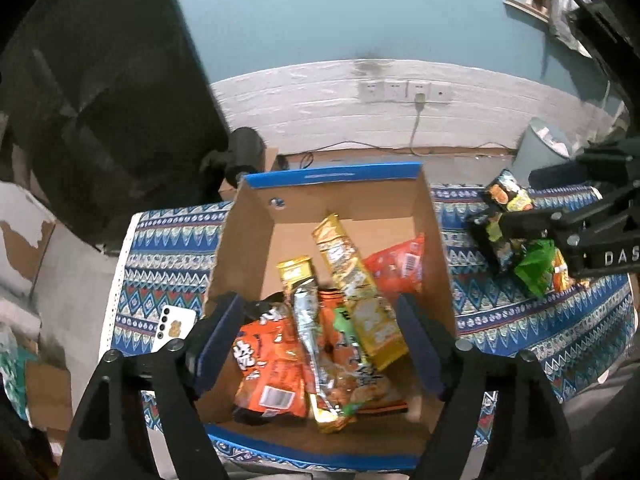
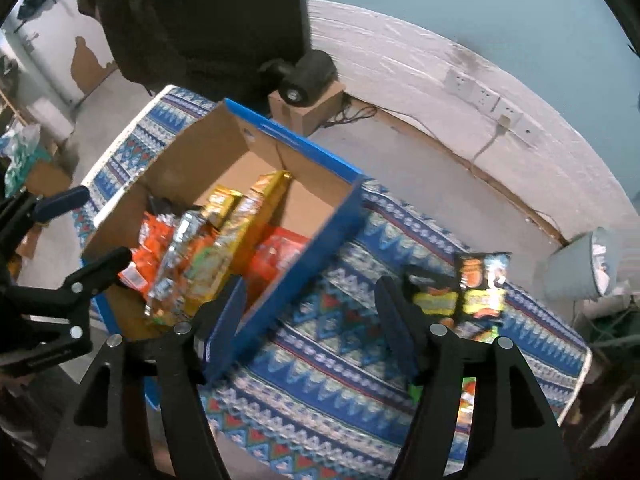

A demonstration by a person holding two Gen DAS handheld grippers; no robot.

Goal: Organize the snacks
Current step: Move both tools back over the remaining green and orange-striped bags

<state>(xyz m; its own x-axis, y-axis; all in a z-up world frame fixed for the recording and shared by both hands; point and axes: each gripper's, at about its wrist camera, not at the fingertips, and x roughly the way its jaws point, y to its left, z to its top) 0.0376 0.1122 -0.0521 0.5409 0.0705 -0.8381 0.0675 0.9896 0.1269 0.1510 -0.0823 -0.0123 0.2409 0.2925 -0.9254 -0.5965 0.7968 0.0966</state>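
Left gripper (image 1: 320, 336): angled steeply downward, jaws spread wide, nothing clamped between blue-padded fingers (image 1: 218, 344). Right gripper (image 2: 310, 320): angled steeply downward, jaws apart, empty.

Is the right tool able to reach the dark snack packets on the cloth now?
Probably yes: the right tool is open and empty, and the dark snack packets lie uncovered on the cloth beside it.

Both wrist views look steeply down, close — sharing the snack box (image 1: 256, 220) — right seemingly offset sideways.
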